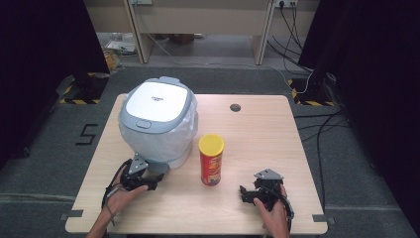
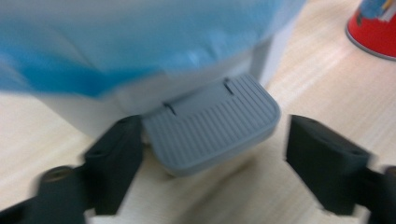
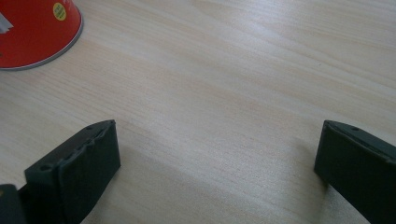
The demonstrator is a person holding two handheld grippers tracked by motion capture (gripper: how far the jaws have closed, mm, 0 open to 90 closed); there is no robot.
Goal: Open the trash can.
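Reaching toward the foot of the bin (image 1: pixel 157 121), the left gripper (image 1: pixel 148 174) has its jaws spread wide on either side of the grey ribbed pedal (image 2: pixel 212 123), which sticks out from the bin's base just above the table (image 1: pixel 257 134). In the left gripper view the pads stand clear of the pedal's edges, so nothing is pinched; the gripper looks lined up to press or work the pedal, which would lift the lid (image 1: pixel 156 101). The lid is down now, and a pale blue liner (image 2: pixel 93 56) folds over the bin's rim and hangs above the pedal.

The right gripper (image 1: pixel 250 193) rests low at the near right of the table, jaws likewise spread with bare wood between them, apparently waiting. A red can (image 1: pixel 211 159) with a yellow cap stands upright between the two grippers, just beside the bin and within the right gripper's reach, a likely thing to drop in once the lid is up.
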